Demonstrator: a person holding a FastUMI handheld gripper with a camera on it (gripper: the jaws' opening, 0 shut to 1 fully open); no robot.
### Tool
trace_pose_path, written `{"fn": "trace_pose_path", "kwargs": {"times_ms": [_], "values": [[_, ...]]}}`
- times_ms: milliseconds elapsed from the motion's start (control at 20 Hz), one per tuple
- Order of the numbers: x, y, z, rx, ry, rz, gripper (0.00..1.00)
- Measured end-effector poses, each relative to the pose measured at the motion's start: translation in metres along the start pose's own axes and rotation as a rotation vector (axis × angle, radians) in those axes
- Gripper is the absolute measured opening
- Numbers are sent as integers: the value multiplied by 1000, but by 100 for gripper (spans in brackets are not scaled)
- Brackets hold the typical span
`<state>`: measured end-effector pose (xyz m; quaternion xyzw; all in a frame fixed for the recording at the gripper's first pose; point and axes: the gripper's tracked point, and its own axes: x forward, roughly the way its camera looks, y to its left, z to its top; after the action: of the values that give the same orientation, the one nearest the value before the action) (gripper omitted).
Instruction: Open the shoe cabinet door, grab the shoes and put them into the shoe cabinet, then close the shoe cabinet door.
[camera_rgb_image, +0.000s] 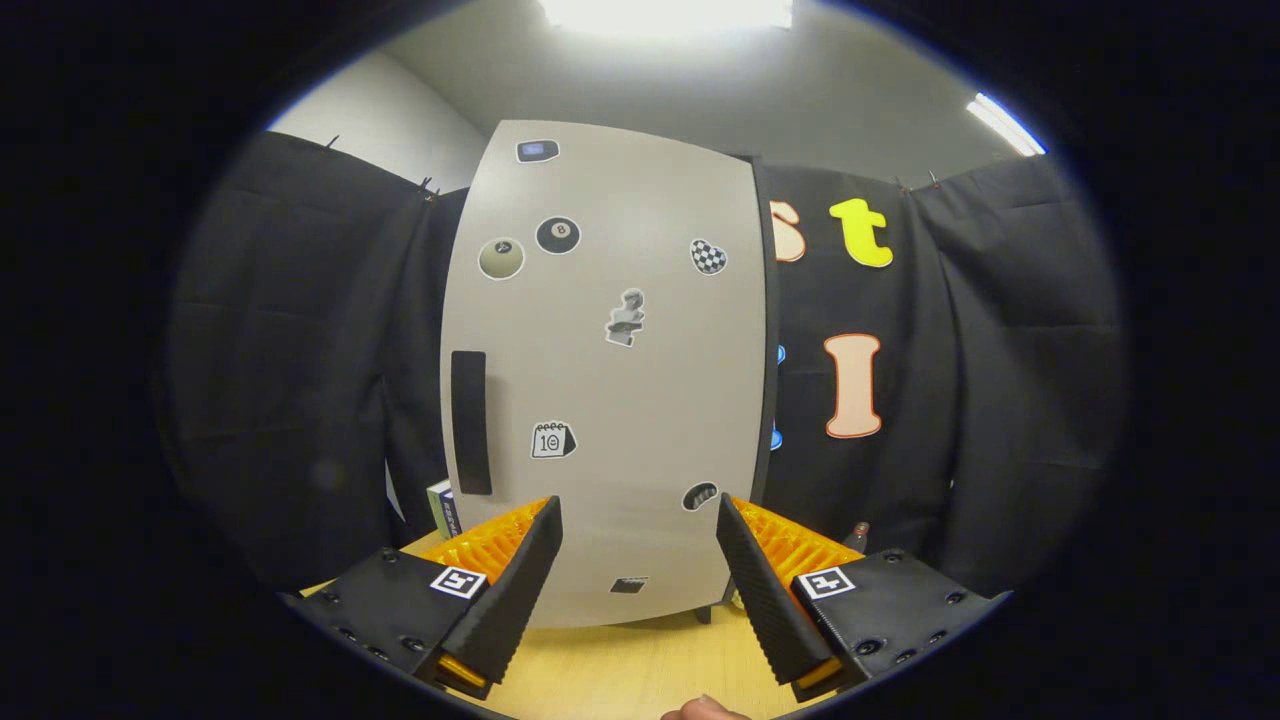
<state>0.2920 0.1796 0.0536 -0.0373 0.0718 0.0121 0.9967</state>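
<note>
The gripper (638, 545) is spread wide with nothing between its fingers, hovering low over the wooden table (620, 670). Straight ahead, just beyond the fingertips, stands the shoe cabinet door (610, 400), shut, pale grey and dotted with stickers. Its dark vertical handle (469, 422) sits on the door's left side, above the left finger (520, 565).

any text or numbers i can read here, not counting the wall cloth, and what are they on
"8": billiard-ball sticker on the closed shoe cabinet door.
"10", roughly: calendar sticker beside the door's dark handle.
Small stickers at top and bottom: too small to read.
Square markers on the open, empty claw: patterns, not text.
</note>
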Motion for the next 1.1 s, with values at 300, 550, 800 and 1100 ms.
{"fn": "trace_pose_path", "kwargs": {"times_ms": [300,550,800,1100], "values": [[-29,-25,-5,3,-9,-44,97],[-42,-35,-6,-6,-17,-60,97],[-47,-37,0,14,-49,-67,97],[-45,-37,-9,9,-23,-61,97]]}}
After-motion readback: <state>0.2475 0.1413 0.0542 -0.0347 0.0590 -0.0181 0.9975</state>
